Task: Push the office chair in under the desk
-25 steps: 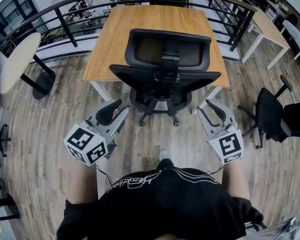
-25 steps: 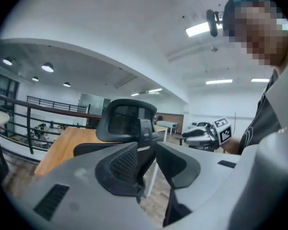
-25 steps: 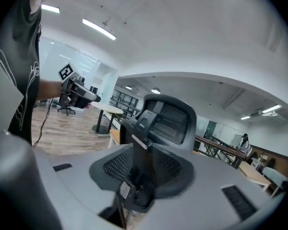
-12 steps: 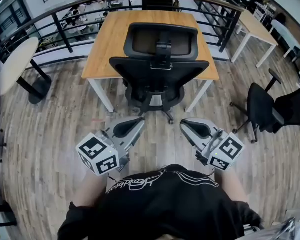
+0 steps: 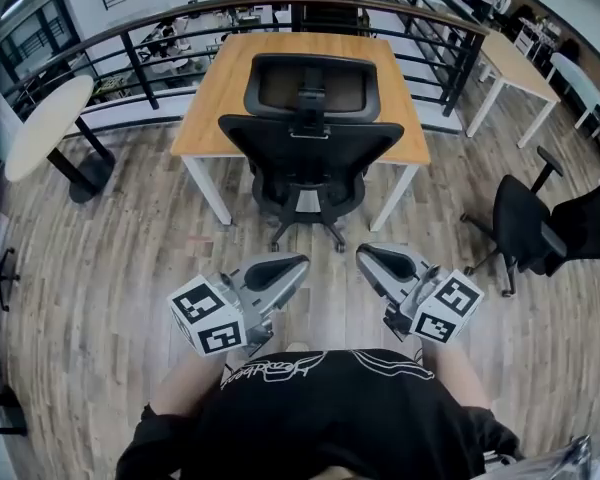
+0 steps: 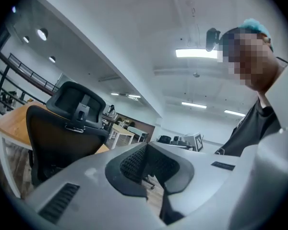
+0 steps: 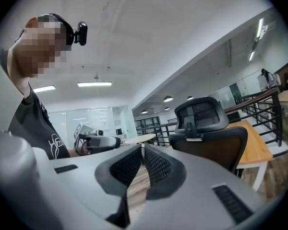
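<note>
The black office chair stands with its seat tucked under the wooden desk, its backrest facing me. Both grippers hang low near my body, well short of the chair and touching nothing. My left gripper is shut and empty, pointing up to the right. My right gripper is shut and empty, pointing up to the left. The left gripper view has the chair at its left, beyond the closed jaws of the left gripper. In the right gripper view the chair rises beyond the closed right gripper.
A round white table stands at the left. A second black chair stands at the right. A black railing runs behind the desk, with more white-legged desks at the back right. Wooden floor lies between me and the chair.
Both grippers have drawn back from beside the chair toward my body, turned inward and closed their jaws. The chair stays under the desk.
</note>
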### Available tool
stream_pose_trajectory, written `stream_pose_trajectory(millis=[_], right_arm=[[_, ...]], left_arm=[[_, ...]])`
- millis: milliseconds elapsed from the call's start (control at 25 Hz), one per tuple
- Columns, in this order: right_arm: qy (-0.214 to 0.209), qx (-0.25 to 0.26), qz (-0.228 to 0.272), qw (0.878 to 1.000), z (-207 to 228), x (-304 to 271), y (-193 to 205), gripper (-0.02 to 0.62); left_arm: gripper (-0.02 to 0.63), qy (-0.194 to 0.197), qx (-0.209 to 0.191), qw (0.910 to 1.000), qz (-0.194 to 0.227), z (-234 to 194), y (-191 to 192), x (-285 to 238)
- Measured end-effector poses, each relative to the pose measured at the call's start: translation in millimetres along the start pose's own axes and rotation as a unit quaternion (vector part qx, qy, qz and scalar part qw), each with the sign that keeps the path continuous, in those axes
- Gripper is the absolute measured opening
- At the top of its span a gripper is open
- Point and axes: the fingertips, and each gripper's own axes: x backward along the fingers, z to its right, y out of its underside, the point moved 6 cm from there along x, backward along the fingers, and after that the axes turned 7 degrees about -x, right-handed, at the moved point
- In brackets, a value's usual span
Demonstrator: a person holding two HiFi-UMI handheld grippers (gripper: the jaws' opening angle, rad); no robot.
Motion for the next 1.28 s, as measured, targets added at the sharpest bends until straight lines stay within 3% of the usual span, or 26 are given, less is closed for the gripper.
stream_pose_trajectory(millis=[160,680,1280], right_arm=[[-0.020,-0.013,0.004,1.000,-20,37,13,0.052],[-0.036,-0.001,0.032,0.999,-86,140,28,0.044],[-0.036,0.037,0.039,0.998,-133,187,30,0.044]], left_arm=[[0.008,-0.002,0.028,0.9996,0.000,38,14,-5],[0.008,-0.014,0.022,0.9996,0.011,160,37,0],[0.008,-0.014,-0.010,0.9995,0.026,219,36,8]])
